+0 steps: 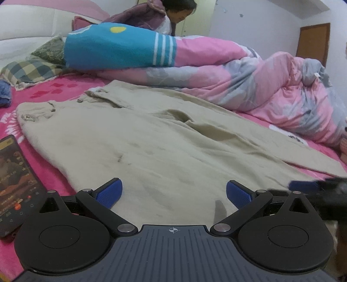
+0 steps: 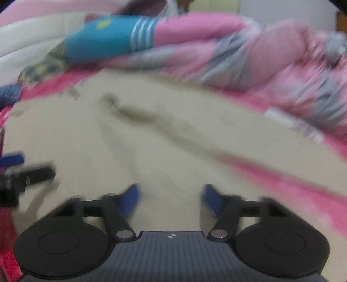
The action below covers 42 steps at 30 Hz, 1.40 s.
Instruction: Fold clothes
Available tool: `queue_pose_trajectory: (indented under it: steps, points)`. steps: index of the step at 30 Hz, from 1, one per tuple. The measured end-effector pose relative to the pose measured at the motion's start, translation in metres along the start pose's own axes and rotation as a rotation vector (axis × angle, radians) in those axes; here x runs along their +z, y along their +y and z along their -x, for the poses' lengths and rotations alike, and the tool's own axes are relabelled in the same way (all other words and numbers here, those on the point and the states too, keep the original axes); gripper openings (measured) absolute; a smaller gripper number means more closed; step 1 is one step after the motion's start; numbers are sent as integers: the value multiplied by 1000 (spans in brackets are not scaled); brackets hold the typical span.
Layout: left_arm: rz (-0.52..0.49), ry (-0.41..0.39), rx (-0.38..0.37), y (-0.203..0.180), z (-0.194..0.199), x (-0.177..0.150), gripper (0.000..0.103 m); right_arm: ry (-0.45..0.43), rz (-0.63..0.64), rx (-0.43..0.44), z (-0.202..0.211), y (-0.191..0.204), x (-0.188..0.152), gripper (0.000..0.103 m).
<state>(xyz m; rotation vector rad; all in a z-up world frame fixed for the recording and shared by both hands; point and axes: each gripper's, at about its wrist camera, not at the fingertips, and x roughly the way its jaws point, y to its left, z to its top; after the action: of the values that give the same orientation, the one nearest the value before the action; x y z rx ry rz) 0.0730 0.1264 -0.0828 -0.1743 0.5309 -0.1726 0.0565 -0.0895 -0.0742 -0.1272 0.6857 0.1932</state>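
Observation:
A beige garment [image 1: 151, 141] lies spread flat on the pink bed sheet [image 1: 47, 173], its buttoned band at the far left. My left gripper [image 1: 173, 191] hovers low over the garment's near edge, open wide, with only cloth beneath and nothing between the blue pads [image 1: 109, 192]. The right gripper [image 1: 314, 188] shows as a dark blur at the right edge of that view. In the blurred right wrist view the right gripper [image 2: 171, 195] stands open above the same garment [image 2: 151, 141], its pads apart and free of cloth. The left gripper [image 2: 21, 171] appears at the far left.
A lit phone [image 1: 13, 184] lies on the sheet left of the garment. A pink and grey quilt [image 1: 260, 86] and a blue cushion [image 1: 108, 47] are heaped behind it. A checked pillow [image 1: 28, 69] sits at the back left. A person [image 1: 173, 13] bends over behind the bed.

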Motion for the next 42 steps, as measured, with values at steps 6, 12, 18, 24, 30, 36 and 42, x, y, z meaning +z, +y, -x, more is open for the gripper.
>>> queue_pose_trajectory:
  steps: [6,12,18,24,30,36,42]
  points:
    - [-34,11,7,-6,-3,-2,103,-8,78,129,50,17,-35,61]
    - [-46,9,19,-8,-2,-5,103,4,52,273,72,2,-34,48]
    - [-53,3,24,-6,-1,-6,103,-48,-37,189,40,-22,6,39]
    - [-6,12,-2,3,3,-2,103,33,15,278,15,1,-2,29]
    - [27,10,-37,9,11,1,103,20,94,364,31,8,16,24]
    - [50,-30,-31,15,20,5,103,-49,84,318,-27,8,75,25]
    - [135,-47,-36,30,24,9,103,40,127,487,-45,46,44,21]
